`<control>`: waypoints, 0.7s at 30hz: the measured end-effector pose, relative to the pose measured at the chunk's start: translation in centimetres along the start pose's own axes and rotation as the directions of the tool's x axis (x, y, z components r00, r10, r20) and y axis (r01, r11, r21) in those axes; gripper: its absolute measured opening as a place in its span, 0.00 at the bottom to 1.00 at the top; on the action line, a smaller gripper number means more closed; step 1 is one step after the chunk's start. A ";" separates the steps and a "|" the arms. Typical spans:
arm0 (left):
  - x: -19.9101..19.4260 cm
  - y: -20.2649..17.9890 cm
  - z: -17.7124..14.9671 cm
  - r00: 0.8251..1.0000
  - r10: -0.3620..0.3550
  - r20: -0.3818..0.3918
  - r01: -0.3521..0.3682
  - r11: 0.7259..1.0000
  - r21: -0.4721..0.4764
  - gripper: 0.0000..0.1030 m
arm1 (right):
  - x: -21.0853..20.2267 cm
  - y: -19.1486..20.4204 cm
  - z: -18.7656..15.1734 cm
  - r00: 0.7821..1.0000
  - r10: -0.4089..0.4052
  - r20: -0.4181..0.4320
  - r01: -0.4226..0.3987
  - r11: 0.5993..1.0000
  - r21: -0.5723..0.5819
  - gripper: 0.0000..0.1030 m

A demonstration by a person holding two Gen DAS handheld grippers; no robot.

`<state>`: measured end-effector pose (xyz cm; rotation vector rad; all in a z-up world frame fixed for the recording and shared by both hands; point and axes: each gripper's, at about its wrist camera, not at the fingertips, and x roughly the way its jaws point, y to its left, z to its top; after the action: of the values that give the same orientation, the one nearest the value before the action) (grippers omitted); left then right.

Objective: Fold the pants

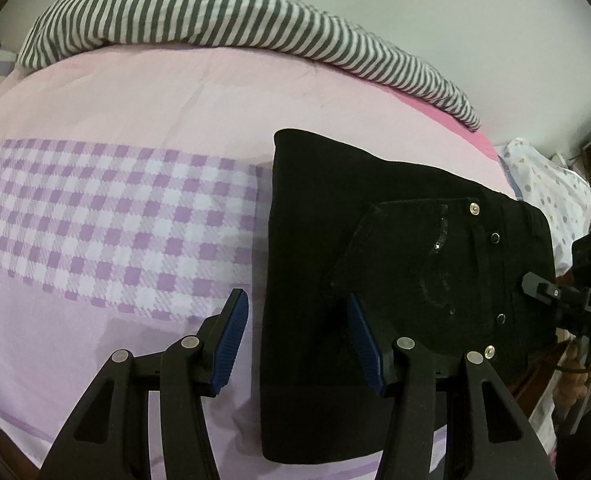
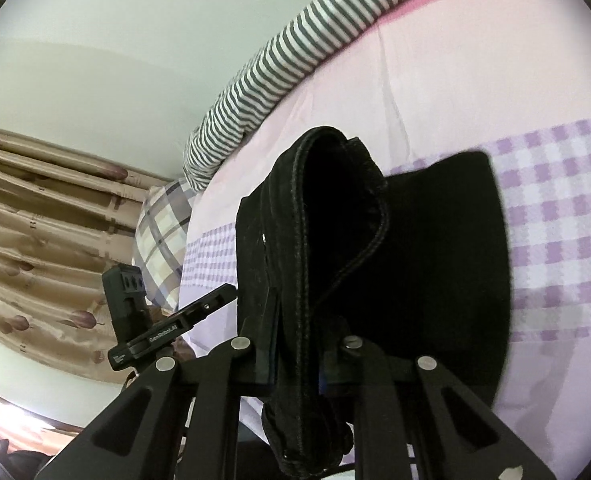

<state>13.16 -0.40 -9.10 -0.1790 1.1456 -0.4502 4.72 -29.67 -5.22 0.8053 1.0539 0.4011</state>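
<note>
1. The black pants (image 1: 395, 264) are lying on the bed (image 1: 95, 340), on the pink-and-purple checked sheet, already folded down into a compact block with the pocket and rivets facing up.
2. The left gripper (image 1: 295, 340) is hovering over the near left edge of the pants with its jaws wide apart, holding nothing.
3. The right gripper (image 2: 295, 356) is doing the work: its jaws are clamped on a thick bunched seam of the pants, and that bit is standing up off the bed in the right wrist view.
4. So I'm guessing it's pretty far along. The big folds look done; what's left seems to be laying that last pinched end down flat and letting go.
5. A striped blanket (image 1: 215, 28) is sitting at the far edge of the bed, well apart from the pants.
</note>
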 end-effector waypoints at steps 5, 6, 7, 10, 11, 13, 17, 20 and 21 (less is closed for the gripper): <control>0.1 -1.8 0.2 1.000 -0.023 0.006 0.023 0.999 0.040 0.51 | -1.2 -2.0 0.6 0.998 -0.063 0.020 0.063 0.998 0.014 0.13; 0.1 -2.2 0.1 1.000 -0.027 0.005 0.026 0.998 0.049 0.51 | -1.2 -2.8 0.6 0.997 -0.080 0.013 0.080 0.997 0.017 0.13; 0.3 -2.7 0.1 1.000 -0.030 0.005 0.030 0.998 0.062 0.51 | -1.1 -3.5 0.6 0.996 -0.092 0.009 0.091 0.995 0.029 0.13; 0.5 -3.7 -0.1 0.999 -0.039 -0.001 0.039 0.995 0.093 0.51 | -0.4 -5.1 0.5 0.993 -0.121 -0.006 0.121 0.992 0.047 0.13; 0.7 -4.2 -0.2 0.999 -0.037 -0.005 0.038 0.994 0.106 0.51 | -0.2 -5.4 0.5 0.992 -0.125 -0.005 0.126 0.991 0.050 0.13; 1.0 -4.9 -0.5 0.999 -0.035 -0.014 0.037 0.990 0.134 0.51 | -0.1 -5.6 0.5 0.992 -0.127 -0.006 0.127 0.991 0.050 0.14; 1.8 -6.3 -1.6 0.998 -0.025 -0.049 0.034 0.980 0.195 0.51 | -1.3 -6.2 0.0 0.981 -0.196 0.006 0.195 0.980 0.048 0.32; 2.3 -6.8 -2.6 0.998 -0.018 -0.066 0.032 0.974 0.222 0.51 | -2.7 -5.8 -0.9 0.981 -0.194 0.019 0.193 0.980 0.044 0.33; 2.4 -6.9 -2.9 0.997 -0.016 -0.069 0.031 0.973 0.228 0.51 | -3.3 -5.8 -1.4 0.981 -0.191 0.026 0.189 0.981 0.043 0.33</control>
<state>9.61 -7.31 -9.77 0.0242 1.1485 -0.6094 1.49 -35.04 -7.87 0.7370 1.1032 0.2054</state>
